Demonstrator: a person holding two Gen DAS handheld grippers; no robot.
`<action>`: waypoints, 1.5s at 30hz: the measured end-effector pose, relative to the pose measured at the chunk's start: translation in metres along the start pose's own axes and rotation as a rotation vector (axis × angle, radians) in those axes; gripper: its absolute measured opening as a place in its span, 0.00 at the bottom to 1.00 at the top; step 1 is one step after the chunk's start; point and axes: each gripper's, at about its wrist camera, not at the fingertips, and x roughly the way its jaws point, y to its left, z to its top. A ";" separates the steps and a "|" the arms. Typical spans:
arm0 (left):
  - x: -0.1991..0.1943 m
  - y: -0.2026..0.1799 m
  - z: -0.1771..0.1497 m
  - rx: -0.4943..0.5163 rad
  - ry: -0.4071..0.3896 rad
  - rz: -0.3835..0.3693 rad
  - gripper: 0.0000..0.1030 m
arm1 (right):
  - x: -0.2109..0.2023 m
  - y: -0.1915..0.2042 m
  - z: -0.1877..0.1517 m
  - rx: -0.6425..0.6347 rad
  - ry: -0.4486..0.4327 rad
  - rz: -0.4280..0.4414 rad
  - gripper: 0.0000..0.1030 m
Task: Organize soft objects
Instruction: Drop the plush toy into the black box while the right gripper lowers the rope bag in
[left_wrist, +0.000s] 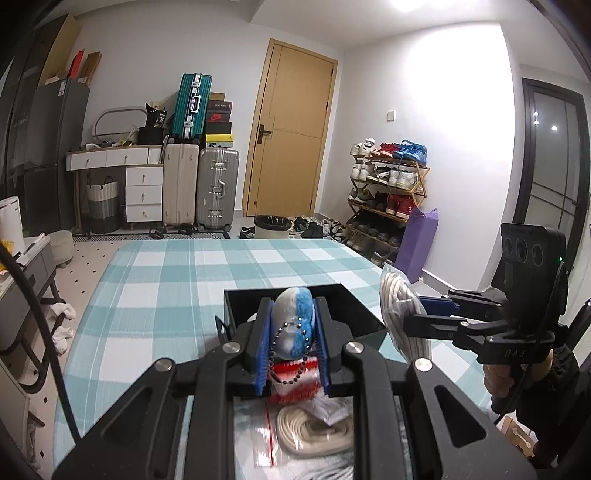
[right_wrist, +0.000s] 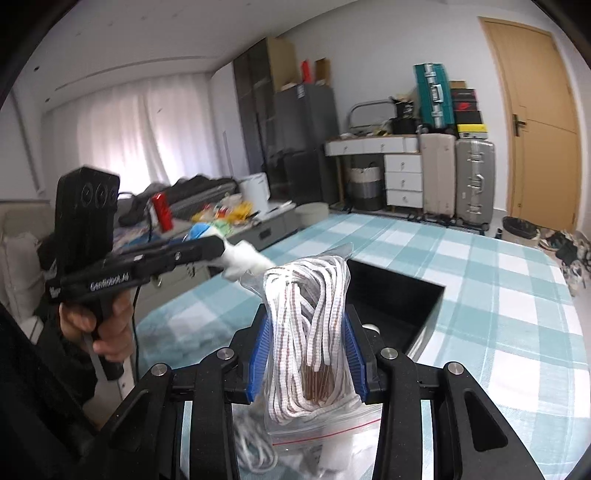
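My left gripper (left_wrist: 292, 325) is shut on a blue-and-white plush toy (left_wrist: 293, 314) with a bead chain, held above the near edge of a black open box (left_wrist: 347, 299) on the checked table. My right gripper (right_wrist: 308, 343) is shut on a clear zip bag of white laces (right_wrist: 314, 321), held up just right of the box (right_wrist: 413, 295). The right gripper also shows in the left wrist view (left_wrist: 410, 317) with the bag (left_wrist: 399, 306). The left gripper shows in the right wrist view (right_wrist: 221, 254), with the plush (right_wrist: 243, 258) in it.
More bagged white laces (left_wrist: 314, 428) and a red-and-white item (left_wrist: 295, 380) lie on the teal checked tablecloth (left_wrist: 166, 295) under my left gripper. Suitcases, a drawer desk, a door and a shoe rack (left_wrist: 388, 192) stand beyond the table.
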 end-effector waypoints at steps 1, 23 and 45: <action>0.002 0.000 0.002 -0.002 -0.002 0.001 0.18 | 0.000 -0.002 0.003 0.012 -0.008 -0.003 0.36; 0.059 0.001 0.012 0.021 0.029 0.013 0.18 | 0.027 -0.033 0.042 0.082 -0.088 -0.078 0.36; 0.099 0.001 -0.007 0.102 0.173 0.040 0.19 | 0.089 -0.055 0.047 0.065 0.000 -0.111 0.36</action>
